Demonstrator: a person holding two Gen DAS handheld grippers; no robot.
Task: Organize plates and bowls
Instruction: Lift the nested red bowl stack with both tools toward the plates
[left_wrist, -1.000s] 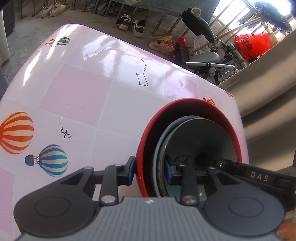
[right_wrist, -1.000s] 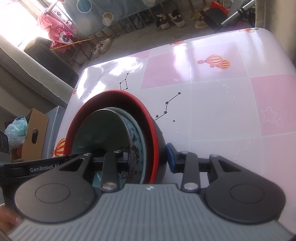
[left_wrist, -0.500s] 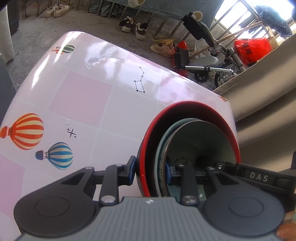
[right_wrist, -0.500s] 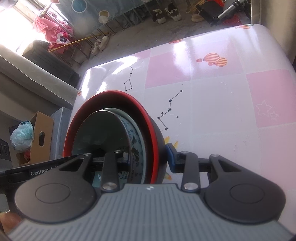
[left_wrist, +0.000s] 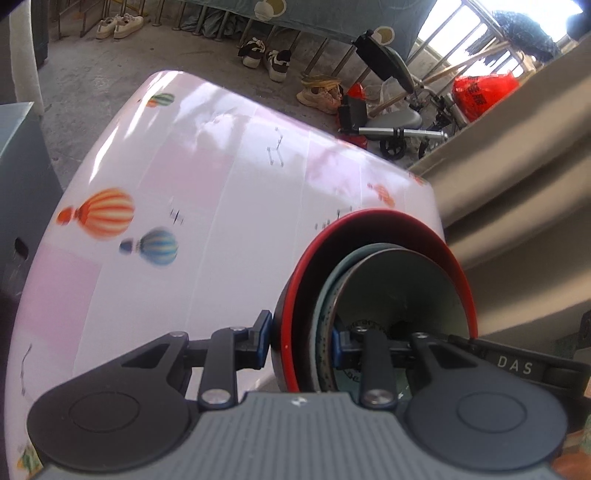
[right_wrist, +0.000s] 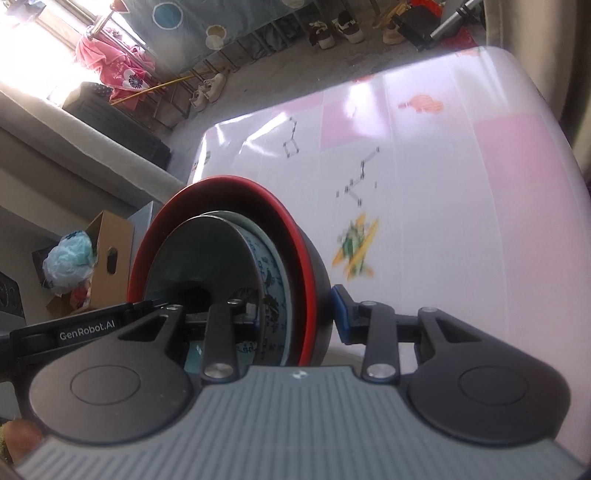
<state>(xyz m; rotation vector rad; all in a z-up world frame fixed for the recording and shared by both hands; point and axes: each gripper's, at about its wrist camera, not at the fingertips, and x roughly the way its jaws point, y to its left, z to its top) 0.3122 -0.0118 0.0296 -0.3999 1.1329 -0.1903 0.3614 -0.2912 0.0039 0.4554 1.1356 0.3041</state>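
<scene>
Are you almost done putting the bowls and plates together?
Mostly. Done: the dishes are nested, a patterned plate and a dark bowl inside the red bowl. In hand: the left gripper and right gripper each clamp the stack's rim, above the table. Left: setting it down.

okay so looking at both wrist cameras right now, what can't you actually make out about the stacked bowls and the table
- Stack's underside: hidden in both views by the red bowl and gripper bodies.
- Inner dishes: count unclear; rims overlap, right view.
- Left gripper inner finger contact: shadowed.
- Table prints: motion-blurred.
</scene>
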